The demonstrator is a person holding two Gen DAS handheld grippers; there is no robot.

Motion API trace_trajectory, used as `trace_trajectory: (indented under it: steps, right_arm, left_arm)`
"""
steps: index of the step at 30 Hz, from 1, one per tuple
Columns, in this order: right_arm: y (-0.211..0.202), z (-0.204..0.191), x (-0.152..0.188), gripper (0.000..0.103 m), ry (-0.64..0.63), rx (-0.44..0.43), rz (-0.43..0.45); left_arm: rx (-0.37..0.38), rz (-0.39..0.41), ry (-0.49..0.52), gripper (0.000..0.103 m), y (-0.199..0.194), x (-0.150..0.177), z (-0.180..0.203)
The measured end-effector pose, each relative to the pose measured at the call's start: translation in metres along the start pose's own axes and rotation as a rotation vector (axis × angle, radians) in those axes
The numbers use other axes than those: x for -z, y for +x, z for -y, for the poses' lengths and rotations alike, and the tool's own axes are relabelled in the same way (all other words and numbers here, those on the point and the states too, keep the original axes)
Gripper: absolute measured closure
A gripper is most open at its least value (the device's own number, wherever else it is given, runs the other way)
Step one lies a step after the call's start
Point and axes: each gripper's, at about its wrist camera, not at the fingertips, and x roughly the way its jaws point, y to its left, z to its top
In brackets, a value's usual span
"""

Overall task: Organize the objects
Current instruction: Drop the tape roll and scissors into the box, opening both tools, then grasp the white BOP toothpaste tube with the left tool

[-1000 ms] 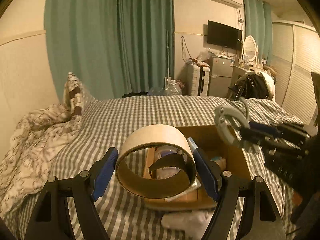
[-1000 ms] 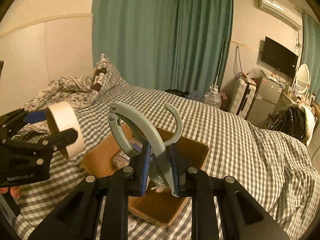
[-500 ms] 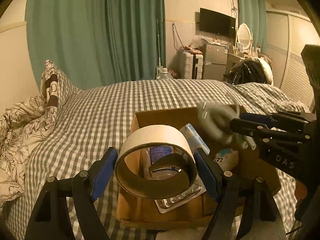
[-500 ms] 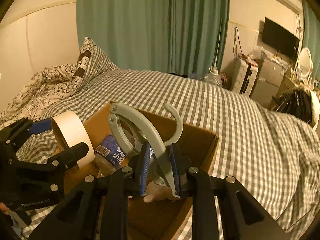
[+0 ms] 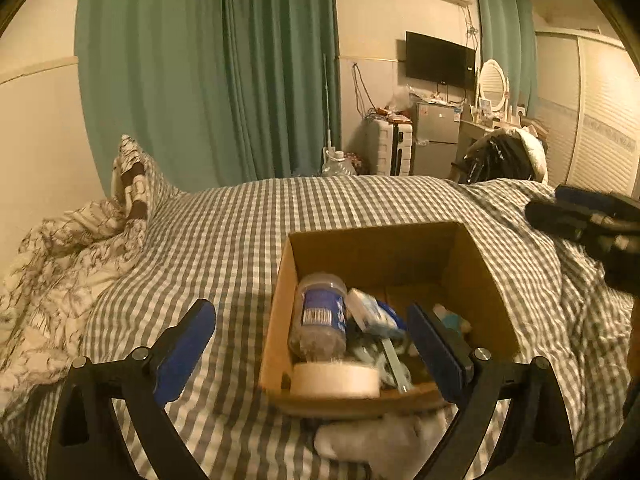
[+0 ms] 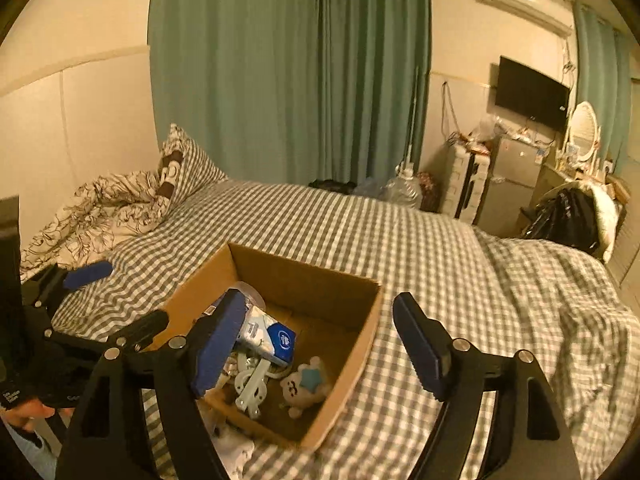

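While both tools [image 5: 310, 340] [image 6: 320, 344] gape empty, tape roll [image 5: 335, 380] flat against cardboard box's [image 5: 376, 240] near wall.

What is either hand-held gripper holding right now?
Nothing: the left hand-held gripper and right hand-held gripper are open; the tape roll lies in the box.

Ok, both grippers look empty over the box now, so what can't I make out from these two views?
- Left wrist: white cloth under the cardboard box, partly hidden by its front wall.
- Left wrist: right gripper blurred and cut by the edge.
- Right wrist: tape roll hidden behind the right gripper's left finger.
- Bottle label: too small to read.
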Motion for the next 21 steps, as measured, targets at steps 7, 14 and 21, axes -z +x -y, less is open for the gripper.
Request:
trace_trajectory:
  steps: [7, 14, 21]
  right_arm:
    - [-0.052, -0.005, 0.025, 0.018, 0.004, 0.027, 0.013]
    - [-0.044, -0.023, 0.096, 0.018, -0.058, 0.066, -0.065]
    - [-0.011, -0.017, 0.147, 0.018, -0.043, 0.064, -0.203]
  left_arm:
    - [-0.003, -0.061, -0.058, 0.004, -0.031, 0.041, -0.002]
    - [0.013, -0.172, -0.083, 0.004, -0.026, 0.108, 0.014]
    - [0.066, -0.310, -0.041, 0.004, 0.001, 0.157, 0.046]
